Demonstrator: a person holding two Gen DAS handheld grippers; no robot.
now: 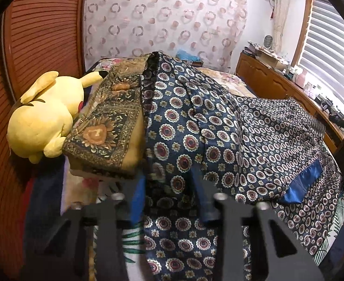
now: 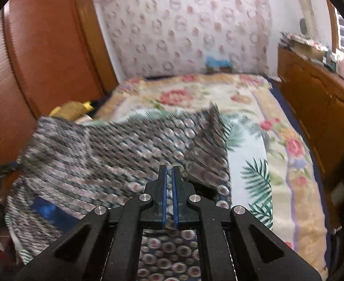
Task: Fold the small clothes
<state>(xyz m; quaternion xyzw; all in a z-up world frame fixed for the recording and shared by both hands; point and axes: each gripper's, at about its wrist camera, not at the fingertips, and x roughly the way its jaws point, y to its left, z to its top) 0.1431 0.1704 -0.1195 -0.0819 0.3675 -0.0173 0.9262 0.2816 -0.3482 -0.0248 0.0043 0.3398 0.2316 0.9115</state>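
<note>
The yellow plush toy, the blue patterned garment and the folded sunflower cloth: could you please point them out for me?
yellow plush toy (image 1: 43, 119), left wrist view, on its rounded body.
blue patterned garment (image 1: 183, 121), left wrist view, on the raised medallion-print fabric.
folded sunflower cloth (image 1: 101, 133), left wrist view, on the sunflower motif on top.

- Patterned garment (image 1: 195, 126): thin woven cloth with a satin-like sheen; glossy blue lining patch (image 1: 305, 182).
- Left gripper (image 1: 169, 201): matt black plastic linkage, bright metal pivot pins, blue finger pads.
- Right gripper (image 2: 169, 175): matt black plastic, polished metal pins, blue pads (image 2: 164, 187) with a finely ribbed face.
- Pikachu plush toy (image 1: 43, 117): soft, short-pile yellow fabric.
- Sunflower-print cloth (image 1: 106, 126): matt woven textile.
- Floral blanket (image 2: 284, 145): soft, fuzzy, matt cloth.
- Wardrobe door (image 1: 43, 35): reddish wood, ribbed, semi-gloss.
- Cabinet (image 2: 316, 107): varnished wood.
</note>
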